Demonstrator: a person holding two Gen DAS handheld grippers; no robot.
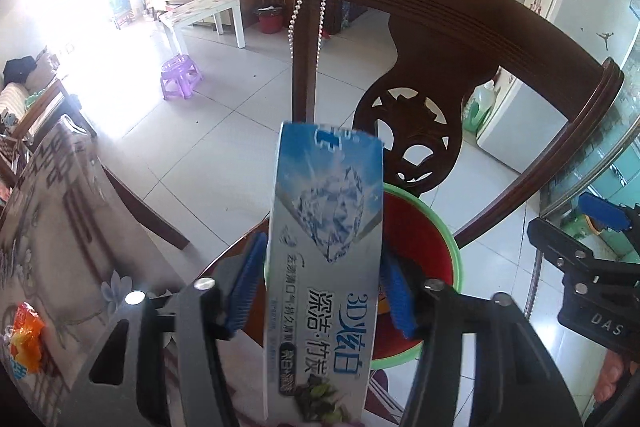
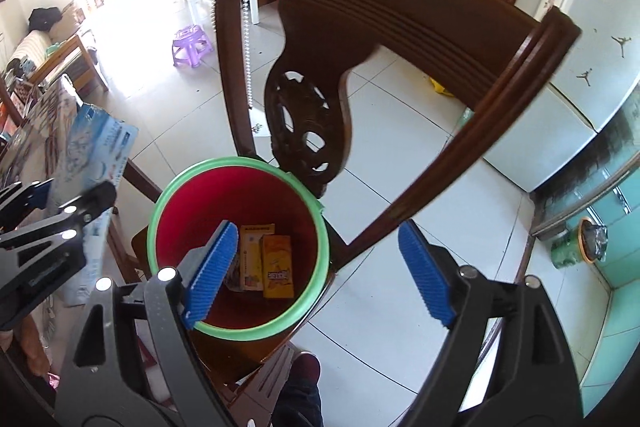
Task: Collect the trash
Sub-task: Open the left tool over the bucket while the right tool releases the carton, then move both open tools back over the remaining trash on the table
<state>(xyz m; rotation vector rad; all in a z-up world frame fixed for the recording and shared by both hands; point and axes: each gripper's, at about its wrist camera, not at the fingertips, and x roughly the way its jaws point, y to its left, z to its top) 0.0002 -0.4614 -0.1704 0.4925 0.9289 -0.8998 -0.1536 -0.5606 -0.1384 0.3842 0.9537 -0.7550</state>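
A round red plastic bin with a green rim (image 2: 322, 223) is sitting on the seat of a dark brown carved wooden chair (image 2: 384, 15). Down inside the bin a few small packets are lying on the bottom: a yellow-orange flat box (image 2: 277, 267) and a paler yellow packet (image 2: 252, 247) just beside it, touching. The right tool (image 2: 320, 273) is hanging over the bin with its blue ribbed pads (image 2: 212, 271) spread wide and nothing between them. The left tool (image 1: 316, 287) is pointing down at the near edge of the same bin, and a long blue-and-white cardboard toothpaste box (image 1: 326, 251) is standing between its blue pads. The pads are very close to the box sides, but a thin gap seems to be showing on each side, so the grip is looking let go. The top end of the box is leaning up past the bin rim toward the chair back. An orange crinkly wrapper (image 1: 26, 341) is lying on the flowered cloth of the worktop (image 1: 80, 227) at the left.
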